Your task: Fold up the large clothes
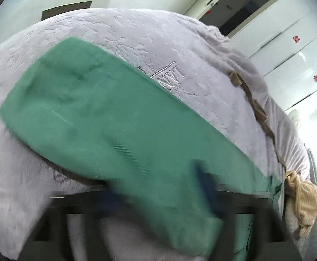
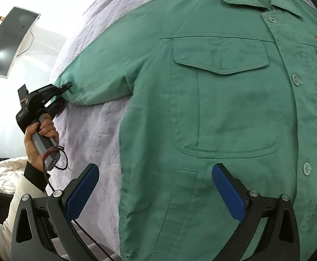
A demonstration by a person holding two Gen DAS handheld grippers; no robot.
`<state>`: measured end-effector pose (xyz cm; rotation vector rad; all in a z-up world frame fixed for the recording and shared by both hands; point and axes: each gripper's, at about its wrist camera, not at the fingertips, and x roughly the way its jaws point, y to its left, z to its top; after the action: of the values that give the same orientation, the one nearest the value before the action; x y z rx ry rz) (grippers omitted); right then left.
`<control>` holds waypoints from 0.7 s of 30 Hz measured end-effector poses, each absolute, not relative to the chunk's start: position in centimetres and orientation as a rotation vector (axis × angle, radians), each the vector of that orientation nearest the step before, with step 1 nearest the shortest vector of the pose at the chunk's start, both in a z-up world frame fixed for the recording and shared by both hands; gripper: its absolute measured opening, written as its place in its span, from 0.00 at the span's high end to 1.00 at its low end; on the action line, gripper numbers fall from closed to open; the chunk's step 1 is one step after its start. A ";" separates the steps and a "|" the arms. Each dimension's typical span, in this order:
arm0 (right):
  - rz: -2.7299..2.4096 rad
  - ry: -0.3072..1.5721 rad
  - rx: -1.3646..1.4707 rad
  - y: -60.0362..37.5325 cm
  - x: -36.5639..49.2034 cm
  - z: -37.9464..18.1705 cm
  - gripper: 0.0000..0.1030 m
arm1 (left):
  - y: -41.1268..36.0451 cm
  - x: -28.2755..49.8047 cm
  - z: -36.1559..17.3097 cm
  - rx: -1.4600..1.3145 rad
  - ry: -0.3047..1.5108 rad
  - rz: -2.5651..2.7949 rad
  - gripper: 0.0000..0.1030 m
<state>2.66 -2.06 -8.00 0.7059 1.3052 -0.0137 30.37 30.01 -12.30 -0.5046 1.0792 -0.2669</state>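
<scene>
A green short-sleeved shirt (image 2: 223,108) lies face up and buttoned on a lavender bedspread (image 2: 93,126), with chest pockets and its collar at the top. In the right wrist view a person's hand holds my left gripper (image 2: 65,88) at the end of the spread sleeve (image 2: 97,80), jaws shut on its cuff. In the blurred left wrist view the sleeve (image 1: 106,117) runs away from my left gripper (image 1: 158,193). My right gripper (image 2: 156,191) stands open above the shirt's lower side edge, one blue pad (image 2: 82,193) over the bedspread and the other over the cloth.
A beige knitted garment (image 1: 302,198) lies at the bed's edge beside a brown strap (image 1: 258,108). White wardrobe doors (image 1: 289,43) and a doorway (image 1: 245,6) stand beyond the bed. A dark screen (image 2: 8,41) hangs on the wall, with white bedding (image 2: 4,174) below.
</scene>
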 end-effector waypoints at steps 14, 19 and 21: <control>-0.127 1.182 0.843 -10.9 -2.8 -6.7 0.00 | 19.9 28.4 -1.8 -0.490 0.895 -0.681 0.95; -0.224 1.131 0.868 -16.4 -5.9 -5.9 0.00 | 8.6 24.8 2.0 -0.315 0.856 -0.874 0.95; -0.270 1.121 0.864 -18.5 -7.3 -6.0 0.00 | 2.9 22.8 2.1 -0.216 0.869 -0.926 0.95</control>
<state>-7.29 -18.54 -5.97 0.8643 1.1212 -0.2704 22.76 2.93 2.13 -0.2156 0.8687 -0.9263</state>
